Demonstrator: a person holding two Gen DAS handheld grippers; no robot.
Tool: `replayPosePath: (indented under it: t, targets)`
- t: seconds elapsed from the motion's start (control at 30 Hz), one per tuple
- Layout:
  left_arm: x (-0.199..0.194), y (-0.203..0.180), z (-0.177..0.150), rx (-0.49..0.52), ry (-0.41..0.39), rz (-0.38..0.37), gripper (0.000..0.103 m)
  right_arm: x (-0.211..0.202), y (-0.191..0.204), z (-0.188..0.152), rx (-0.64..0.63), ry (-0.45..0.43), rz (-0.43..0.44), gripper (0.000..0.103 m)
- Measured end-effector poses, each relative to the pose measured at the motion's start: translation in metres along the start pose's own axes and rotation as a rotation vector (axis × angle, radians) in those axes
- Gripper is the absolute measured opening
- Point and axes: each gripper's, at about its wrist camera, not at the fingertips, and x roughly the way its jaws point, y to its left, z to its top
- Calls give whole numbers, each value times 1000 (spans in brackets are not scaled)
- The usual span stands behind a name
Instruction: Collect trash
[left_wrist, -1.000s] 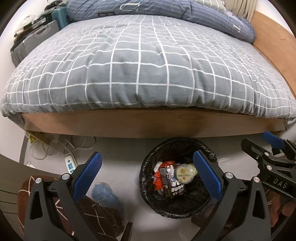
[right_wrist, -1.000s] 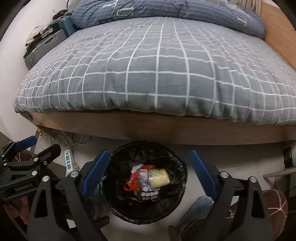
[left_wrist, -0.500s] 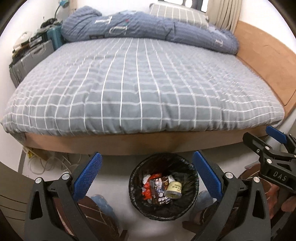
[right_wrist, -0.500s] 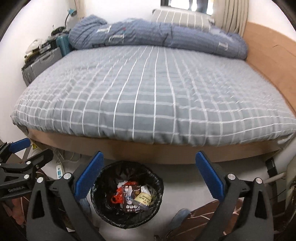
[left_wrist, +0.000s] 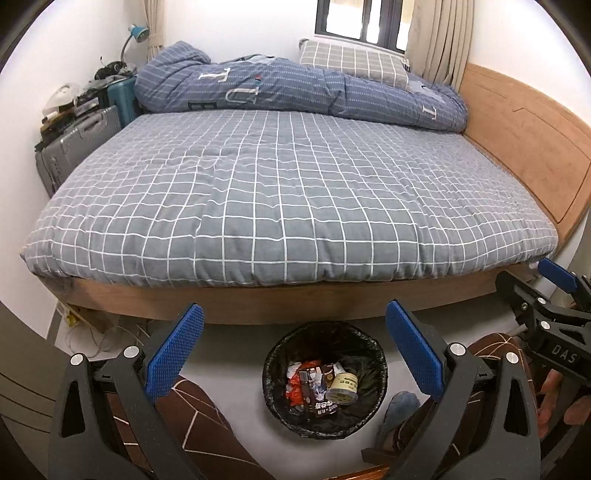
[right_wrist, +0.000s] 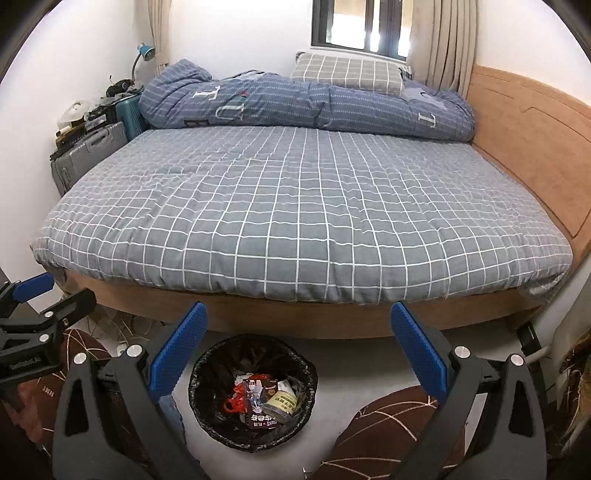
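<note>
Crumpled wrappers and a small round tin (right_wrist: 279, 401) lie in a black-lined round bin (right_wrist: 207, 373) on the pale floor (left_wrist: 229, 343), just before a wooden bed under a grey checked cover (left_wrist: 288, 199). Left gripper (left_wrist: 293, 354) and right gripper (right_wrist: 297, 350) gape wide, empty, the right's jaws having just spread.

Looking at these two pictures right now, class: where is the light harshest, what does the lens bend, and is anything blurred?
Left wrist view: the window is brightest; the bed edge bows and the corners go black; sharp, even the trash in the bin. Right wrist view: window panes are blown out white; the same bowing; the bedding looks slightly softer.
</note>
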Motion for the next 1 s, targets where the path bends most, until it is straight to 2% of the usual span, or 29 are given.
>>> replayPosePath:
  t: [1.0]
  targets:
    - [-3,-7,-1,8,-4,-1,97,-4,-1,-7,12,5,0,95]
